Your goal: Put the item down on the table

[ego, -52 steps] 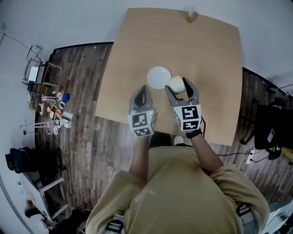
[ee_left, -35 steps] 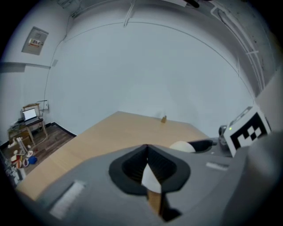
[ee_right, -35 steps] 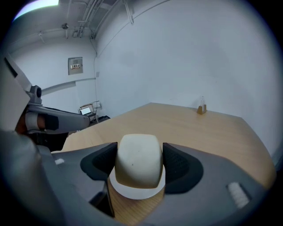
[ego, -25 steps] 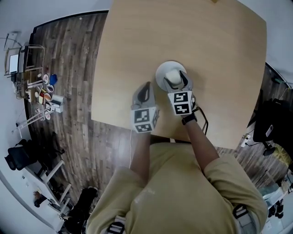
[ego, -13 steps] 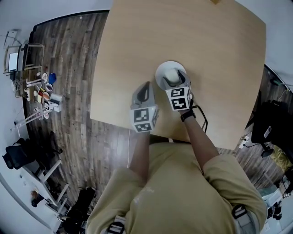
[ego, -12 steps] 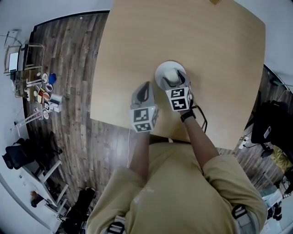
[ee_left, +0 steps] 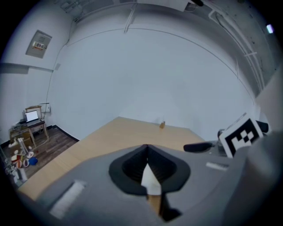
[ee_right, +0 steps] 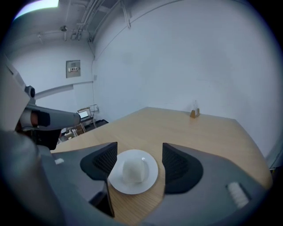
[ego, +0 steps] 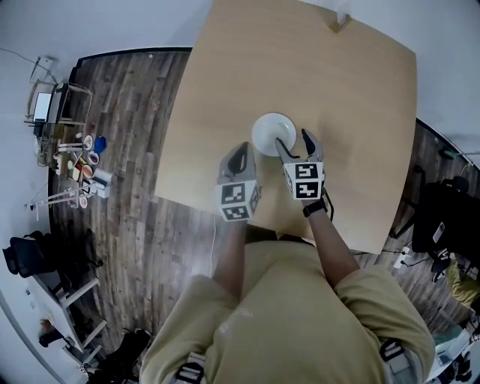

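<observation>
A small white cup (ee_right: 131,170) stands upright on a white saucer (ee_right: 150,181) on the wooden table (ego: 352,127). In the head view the cup (ego: 275,131) and saucer (ego: 258,139) lie just ahead of my two grippers. My right gripper (ego: 295,142) is open and holds nothing. It sits just short of the saucer on its near right side. In the right gripper view the cup shows in the gap between the spread jaws of my right gripper (ee_right: 139,149), apart from both. My left gripper (ego: 238,155) is shut and empty, near-left of the saucer, and its jaws meet in the view of my left gripper (ee_left: 147,149).
A small wooden holder (ego: 337,22) stands at the table's far edge. The table's near edge runs under my forearms. Clutter (ego: 82,161) lies on the wooden floor at left, and a dark chair (ego: 442,225) stands at right. My right gripper's marker cube (ee_left: 241,134) is at the right of the left gripper view.
My right gripper set the cup on the saucer, opened, and drew back toward me. The left gripper stayed shut beside it. The head camera shifted slightly.
</observation>
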Motion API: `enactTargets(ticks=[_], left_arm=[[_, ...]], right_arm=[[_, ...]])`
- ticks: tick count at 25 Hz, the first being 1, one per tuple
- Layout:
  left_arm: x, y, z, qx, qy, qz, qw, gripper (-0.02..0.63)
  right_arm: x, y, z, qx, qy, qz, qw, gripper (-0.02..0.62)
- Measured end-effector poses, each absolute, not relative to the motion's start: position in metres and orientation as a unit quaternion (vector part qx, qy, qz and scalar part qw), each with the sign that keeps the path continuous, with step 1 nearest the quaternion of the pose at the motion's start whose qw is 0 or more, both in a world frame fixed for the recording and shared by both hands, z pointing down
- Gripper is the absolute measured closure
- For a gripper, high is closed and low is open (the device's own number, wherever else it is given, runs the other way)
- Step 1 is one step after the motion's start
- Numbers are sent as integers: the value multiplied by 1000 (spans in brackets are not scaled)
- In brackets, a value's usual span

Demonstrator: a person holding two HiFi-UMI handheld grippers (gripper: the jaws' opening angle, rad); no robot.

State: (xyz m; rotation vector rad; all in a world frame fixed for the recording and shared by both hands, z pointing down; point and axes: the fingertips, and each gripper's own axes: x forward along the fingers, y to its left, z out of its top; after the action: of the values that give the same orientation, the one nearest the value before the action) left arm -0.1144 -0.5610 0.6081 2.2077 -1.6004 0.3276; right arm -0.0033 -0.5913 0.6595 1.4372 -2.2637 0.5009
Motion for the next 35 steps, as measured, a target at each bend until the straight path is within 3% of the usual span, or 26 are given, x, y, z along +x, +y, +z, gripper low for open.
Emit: enactTargets(ticks=[13,25,35], left_arm=[[-82,-488,499,802,-585,73,91,604],[-55,-408,440,806,-590,40,31,604],[-31,-360,423,806,-589,47,-14,604]], right_arm=[[57,-506,501,540,-833,79,85,431],[111,-421,434,572,-820,32,20,589],[131,-376,425,580,-814,23,18,589]])
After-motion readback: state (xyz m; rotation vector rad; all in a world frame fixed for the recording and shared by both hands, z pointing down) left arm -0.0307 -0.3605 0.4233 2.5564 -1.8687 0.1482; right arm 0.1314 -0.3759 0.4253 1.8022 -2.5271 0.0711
